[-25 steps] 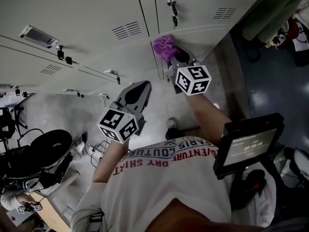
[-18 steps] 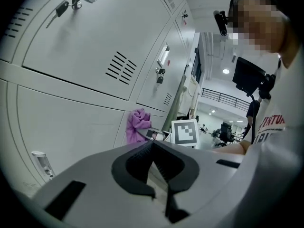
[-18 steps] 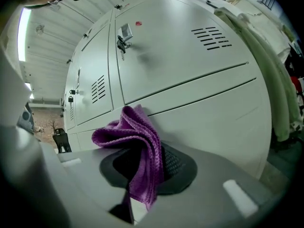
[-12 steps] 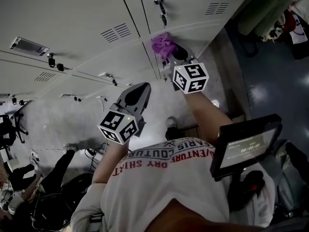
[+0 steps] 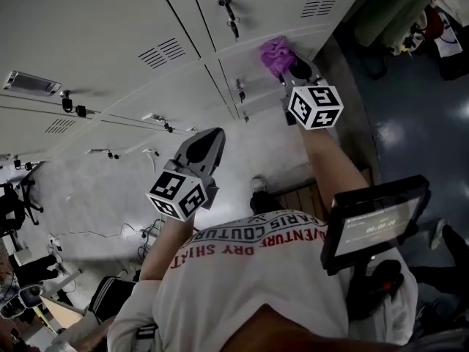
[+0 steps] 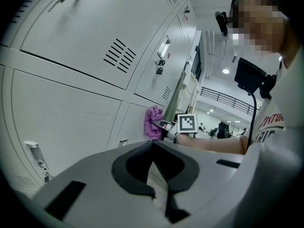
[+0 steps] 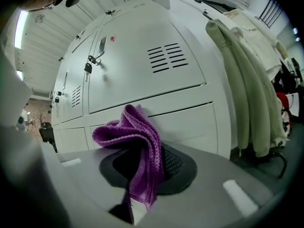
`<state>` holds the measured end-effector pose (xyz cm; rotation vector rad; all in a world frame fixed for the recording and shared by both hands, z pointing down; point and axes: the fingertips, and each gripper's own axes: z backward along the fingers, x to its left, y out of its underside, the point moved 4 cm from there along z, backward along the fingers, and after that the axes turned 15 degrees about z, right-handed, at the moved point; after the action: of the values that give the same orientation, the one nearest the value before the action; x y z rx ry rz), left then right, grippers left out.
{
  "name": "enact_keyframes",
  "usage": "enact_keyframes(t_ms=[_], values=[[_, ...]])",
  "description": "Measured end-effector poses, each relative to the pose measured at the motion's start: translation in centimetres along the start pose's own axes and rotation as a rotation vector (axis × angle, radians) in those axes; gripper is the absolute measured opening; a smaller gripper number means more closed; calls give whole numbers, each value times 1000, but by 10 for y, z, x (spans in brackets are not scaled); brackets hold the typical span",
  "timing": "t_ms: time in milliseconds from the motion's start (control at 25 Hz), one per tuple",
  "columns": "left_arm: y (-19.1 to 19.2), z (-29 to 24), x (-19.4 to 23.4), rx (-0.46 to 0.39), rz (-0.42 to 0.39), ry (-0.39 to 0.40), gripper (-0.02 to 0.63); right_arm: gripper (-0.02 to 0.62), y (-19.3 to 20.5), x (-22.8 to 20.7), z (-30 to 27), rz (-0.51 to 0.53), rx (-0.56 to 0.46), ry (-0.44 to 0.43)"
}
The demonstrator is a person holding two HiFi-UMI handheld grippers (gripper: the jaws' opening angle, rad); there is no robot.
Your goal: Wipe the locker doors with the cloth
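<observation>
Since the preceding second, the right gripper [image 5: 292, 70] has carried the purple microfibre cloth [image 5: 275, 52] rightward. It has moved away from the vertical seam [image 5: 226, 79] between two locker columns and across the pale grey metal locker doors [image 5: 110, 28], to a position below the slotted vent [image 5: 319, 6]. This indicates that a wiping stroke is in progress along the horizontal joint between the upper and lower doors; most of the door area probably remains to be covered. The right gripper's fingers [image 7: 175, 163] are clenched on the cloth. Its lower part is pinched between them, and its bunched upper part projects beyond the fingertips and appears to touch the door face. The left gripper [image 5: 207, 139] hangs well apart from the cloth and clear of the doors. Its fingers [image 6: 134, 161] are closed with nothing between them.
</observation>
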<state>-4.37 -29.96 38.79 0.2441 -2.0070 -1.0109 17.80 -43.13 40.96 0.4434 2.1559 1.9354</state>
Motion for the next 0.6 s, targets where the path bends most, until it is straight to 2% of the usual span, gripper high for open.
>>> enact_keyframes(t_ms=[200,480,600], values=[[3,-3,2,10,4,0,2,67,5,-40,12,-6,15,70],[10,-10,5,26,29,4,2,67,21,-111,31,-112,47,253],[12,-12,4,31,35,7,2,66,24,-119,34,-107,59,268]])
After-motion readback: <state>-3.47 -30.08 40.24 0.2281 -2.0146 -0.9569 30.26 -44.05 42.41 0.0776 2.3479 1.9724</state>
